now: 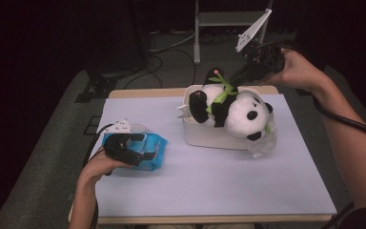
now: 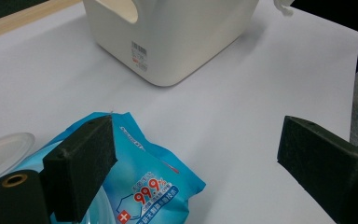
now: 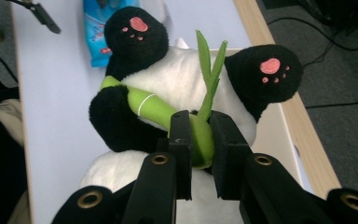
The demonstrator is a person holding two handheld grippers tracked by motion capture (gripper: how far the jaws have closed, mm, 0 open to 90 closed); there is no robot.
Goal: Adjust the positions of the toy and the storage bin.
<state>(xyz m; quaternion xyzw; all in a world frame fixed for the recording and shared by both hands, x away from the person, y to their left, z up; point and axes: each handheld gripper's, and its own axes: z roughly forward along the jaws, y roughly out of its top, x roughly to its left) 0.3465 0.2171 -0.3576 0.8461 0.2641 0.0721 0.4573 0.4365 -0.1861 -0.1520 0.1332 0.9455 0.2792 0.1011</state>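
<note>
A black and white plush panda (image 1: pixel 236 109) lies across the top of a white box (image 1: pixel 209 135) at the back middle of the table. It hugs a green bamboo stalk (image 3: pixel 168 112). My right gripper (image 3: pixel 200 135) is shut on the end of that stalk, its jaws pinching the green fabric, and it reaches in from the back right (image 1: pixel 248 74). A blue wet-wipes pack (image 1: pixel 138 150) lies at the front left. My left gripper (image 1: pixel 140 155) hovers over the pack (image 2: pixel 144 182) with its jaws wide open; one pad (image 2: pixel 81 163) sits above the pack.
The white box (image 2: pixel 177 42) has a cut-out handle and a barcode label. A clear plastic bag (image 1: pixel 264 140) hangs by the panda's head. A light blue sheet (image 1: pixel 219 186) covers the table; wooden edges show at the back. Cables and a metal stand lie on the floor beyond.
</note>
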